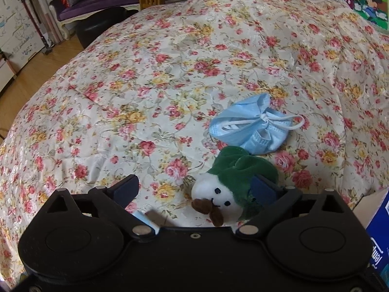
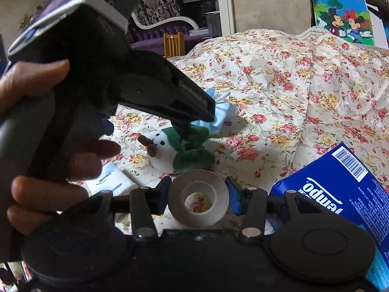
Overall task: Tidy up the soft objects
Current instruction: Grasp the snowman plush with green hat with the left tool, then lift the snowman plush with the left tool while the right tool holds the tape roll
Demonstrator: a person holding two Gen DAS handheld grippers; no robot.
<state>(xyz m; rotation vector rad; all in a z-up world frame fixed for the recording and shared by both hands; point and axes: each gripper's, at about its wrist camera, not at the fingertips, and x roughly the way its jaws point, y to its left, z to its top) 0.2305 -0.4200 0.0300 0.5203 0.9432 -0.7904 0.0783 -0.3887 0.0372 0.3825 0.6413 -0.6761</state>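
A white plush toy with a green top and brown nose point(image 1: 220, 196) lies on the floral bedspread point(image 1: 158, 77), between the wide-open fingers of my left gripper point(image 1: 194, 187); its green part touches the right finger. A crumpled blue face mask point(image 1: 252, 126) lies just beyond it. In the right wrist view, my right gripper point(image 2: 198, 196) is shut on a grey roll of tape point(image 2: 198, 198), held above the bed. The plush toy point(image 2: 175, 146) and the mask point(image 2: 218, 116) show there under the left gripper's body point(image 2: 150, 92).
A blue Tempo tissue pack point(image 2: 340, 189) lies at the right, also at the edge of the left wrist view point(image 1: 379, 231). A small white tissue packet point(image 2: 109, 182) lies at the left. A Mickey Mouse picture point(image 2: 345, 19) stands behind the bed.
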